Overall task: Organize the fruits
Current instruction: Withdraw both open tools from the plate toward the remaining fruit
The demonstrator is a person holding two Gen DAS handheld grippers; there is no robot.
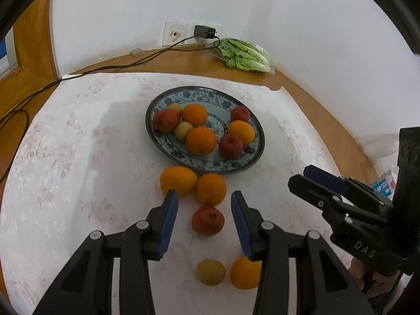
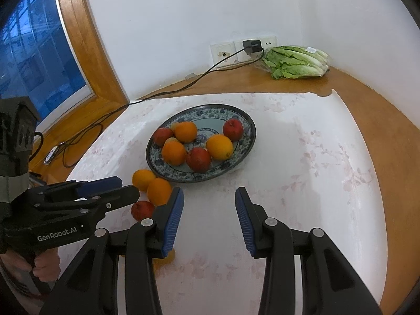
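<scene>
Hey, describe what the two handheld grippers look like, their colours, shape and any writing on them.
Both are matte black plastic, pistol-grip tools with two angled fingers, silver pivot pins and ribbed blue pads. The left gripper carries white "GenRobot.AI" lettering on its side; the right gripper shows pale letters reading "DAS". No cables or sleeves are visible on either.

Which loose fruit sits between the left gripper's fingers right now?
The red apple on the cloth, framed by the open left gripper; the other loose fruits are orange or yellow and lie outside the fingers.
</scene>
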